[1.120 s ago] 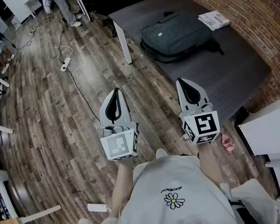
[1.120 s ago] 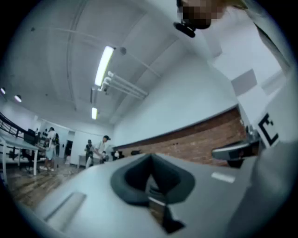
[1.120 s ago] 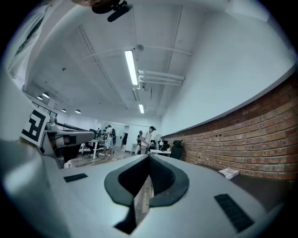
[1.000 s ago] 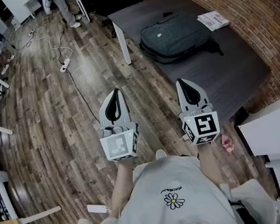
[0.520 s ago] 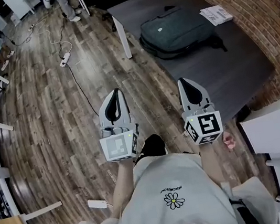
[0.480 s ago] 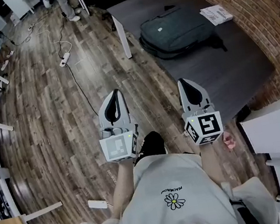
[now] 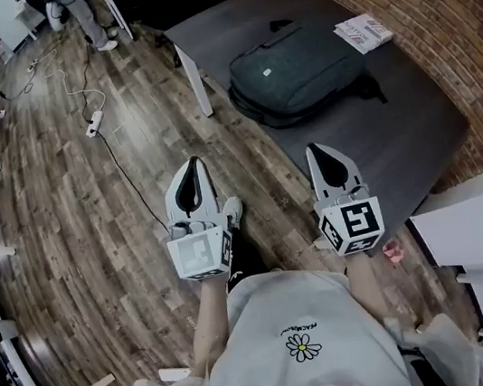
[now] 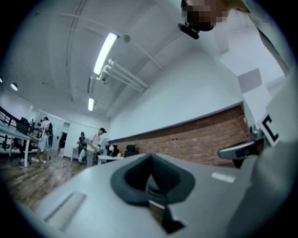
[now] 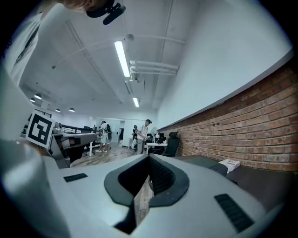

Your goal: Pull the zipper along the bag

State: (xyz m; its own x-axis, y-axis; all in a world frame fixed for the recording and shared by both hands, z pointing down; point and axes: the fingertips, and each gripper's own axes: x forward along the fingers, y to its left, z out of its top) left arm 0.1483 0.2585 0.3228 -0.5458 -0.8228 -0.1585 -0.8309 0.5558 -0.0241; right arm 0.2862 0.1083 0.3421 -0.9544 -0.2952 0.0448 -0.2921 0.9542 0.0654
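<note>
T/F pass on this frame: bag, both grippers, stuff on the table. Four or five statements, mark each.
1. The backpack lies on the dark table. True.
2. The left gripper is clamped on the zipper. False: it is shut on nothing, short of the backpack.
3. The right gripper is shut and empty. True.
4. The booklet lies on the floor. False: it is on the table, by the brick wall.
5. A power strip lies on the wood floor. True.

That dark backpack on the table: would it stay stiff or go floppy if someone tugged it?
Probably floppy: the backpack looks like soft fabric, lying flat on the table. On that smooth top it may slide when tugged. Its strap trails off one side and could drag.
</note>
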